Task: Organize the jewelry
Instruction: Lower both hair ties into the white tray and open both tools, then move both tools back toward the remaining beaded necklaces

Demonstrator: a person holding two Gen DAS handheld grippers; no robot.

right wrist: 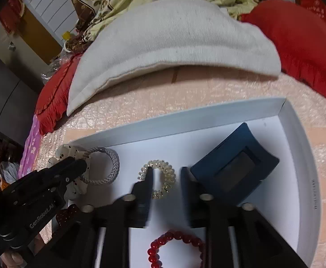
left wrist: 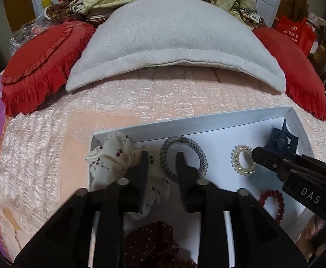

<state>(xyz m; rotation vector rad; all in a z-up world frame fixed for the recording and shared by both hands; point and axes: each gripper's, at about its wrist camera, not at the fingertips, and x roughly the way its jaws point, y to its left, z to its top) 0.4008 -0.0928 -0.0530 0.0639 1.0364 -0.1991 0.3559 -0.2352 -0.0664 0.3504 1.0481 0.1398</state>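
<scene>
Dim warm indoor light, soft shadow under the far grey cushion (left wrist: 174, 42), heavy fisheye bending, dark vignetted corners, right-wrist fingers motion-blurred

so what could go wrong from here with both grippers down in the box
The right gripper is open over the clear coil hair tie, close beside the blue claw clip; closing may nudge the clip. The left gripper straddles the cherry-print scrunchie and grey braided band, so it might snag both.
</scene>
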